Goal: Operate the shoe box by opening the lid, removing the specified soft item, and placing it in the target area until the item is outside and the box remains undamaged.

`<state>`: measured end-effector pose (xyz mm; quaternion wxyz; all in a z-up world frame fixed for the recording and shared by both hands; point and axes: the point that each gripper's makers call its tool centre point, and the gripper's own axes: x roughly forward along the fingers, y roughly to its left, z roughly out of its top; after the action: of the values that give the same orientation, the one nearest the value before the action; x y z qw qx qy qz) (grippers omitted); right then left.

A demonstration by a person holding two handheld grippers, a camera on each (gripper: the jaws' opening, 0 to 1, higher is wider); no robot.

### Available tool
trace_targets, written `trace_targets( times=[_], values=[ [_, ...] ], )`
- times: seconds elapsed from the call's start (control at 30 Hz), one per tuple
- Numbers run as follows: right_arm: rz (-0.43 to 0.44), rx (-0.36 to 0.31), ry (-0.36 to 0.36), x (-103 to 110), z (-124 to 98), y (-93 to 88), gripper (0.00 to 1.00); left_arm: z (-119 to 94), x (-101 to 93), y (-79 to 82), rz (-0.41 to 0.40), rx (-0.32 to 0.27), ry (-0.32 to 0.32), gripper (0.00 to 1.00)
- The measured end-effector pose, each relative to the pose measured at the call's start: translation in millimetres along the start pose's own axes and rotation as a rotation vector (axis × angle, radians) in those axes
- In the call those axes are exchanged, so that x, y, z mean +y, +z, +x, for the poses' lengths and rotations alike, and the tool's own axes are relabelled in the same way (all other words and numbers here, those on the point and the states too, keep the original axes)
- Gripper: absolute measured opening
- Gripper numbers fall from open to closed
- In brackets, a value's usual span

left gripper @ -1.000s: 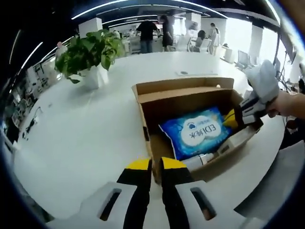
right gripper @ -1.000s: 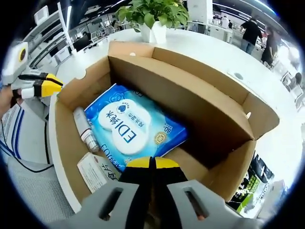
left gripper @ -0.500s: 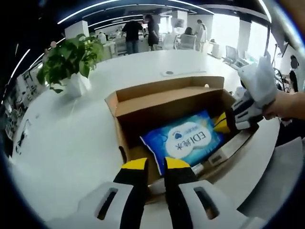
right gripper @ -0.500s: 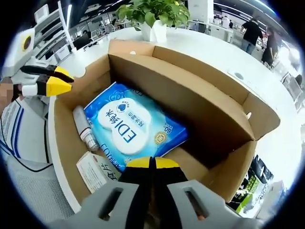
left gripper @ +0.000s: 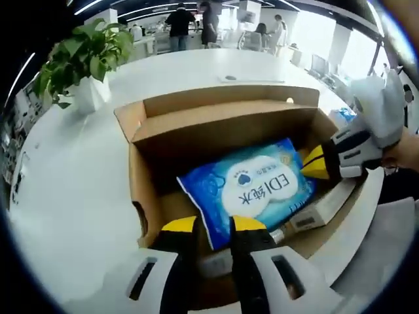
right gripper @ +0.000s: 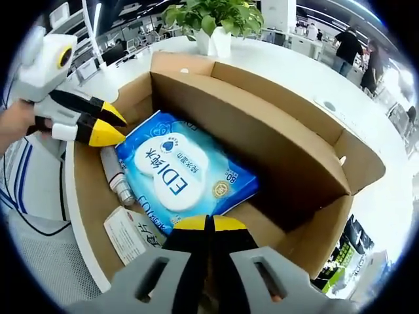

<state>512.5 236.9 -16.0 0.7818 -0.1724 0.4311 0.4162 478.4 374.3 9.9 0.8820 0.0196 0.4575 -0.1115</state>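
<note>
- Premises were an open-plan office.
- Long white tabletop (left gripper: 78, 170) carried a potted plant (left gripper: 82, 59).
- Ceiling strip lights (left gripper: 141, 9), desks and standing people (left gripper: 178, 23) occupied the background.

Grey grippers (left gripper: 213, 226) — black jaws, yellow tips

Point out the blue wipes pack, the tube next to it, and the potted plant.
blue wipes pack (right gripper: 173, 171): right gripper view, on the white oval label.
tube (right gripper: 118, 177): right gripper view, middle of its body, beside the pack's edge.
potted plant (left gripper: 84, 51): left gripper view, on the leaves above the white pot.
</note>
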Motion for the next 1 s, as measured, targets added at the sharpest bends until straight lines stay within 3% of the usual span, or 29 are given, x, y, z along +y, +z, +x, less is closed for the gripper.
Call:
trace_targets(
  times=[0.3, 0.4, 0.57, 0.7, 0.87, 1.0],
  values=[
    [-0.012, 0.003, -0.006, 0.3, 0.9, 0.0, 0.00, 9.8, 1.3, -3.0, 0.007, 0.041, -0.001, 0.11],
    [-0.015, 0.007, -0.003, 0.3, 1.0, 0.0, 0.00, 9.7, 5.0, -2.3, 0.046, 0.053, 0.029, 0.08],
    [-0.027, 0.007, -0.008, 0.9, 0.7, -1.3, 0.00, 3.1, 5.2, 7.4, 0.111, 0.031, 0.078, 0.13],
    [-0.025, 0.008, -0.008, 0.4, 0.6, -1.4, 0.00, 7.8, 2.5, 4.2, 0.103, 0.047, 0.063, 0.13],
    [-0.024, 0.008, -0.009, 0.2, 0.8, -1.5, 0.00, 12.2, 9.9, 0.4, 0.111, 0.062, 0.110, 0.13],
    [-0.027, 0.010, -0.011, 0.0, 1.1, -1.5, 0.00, 18.7, 12.7, -6.5, 0.093, 0.096, 0.108, 0.14]
  ],
)
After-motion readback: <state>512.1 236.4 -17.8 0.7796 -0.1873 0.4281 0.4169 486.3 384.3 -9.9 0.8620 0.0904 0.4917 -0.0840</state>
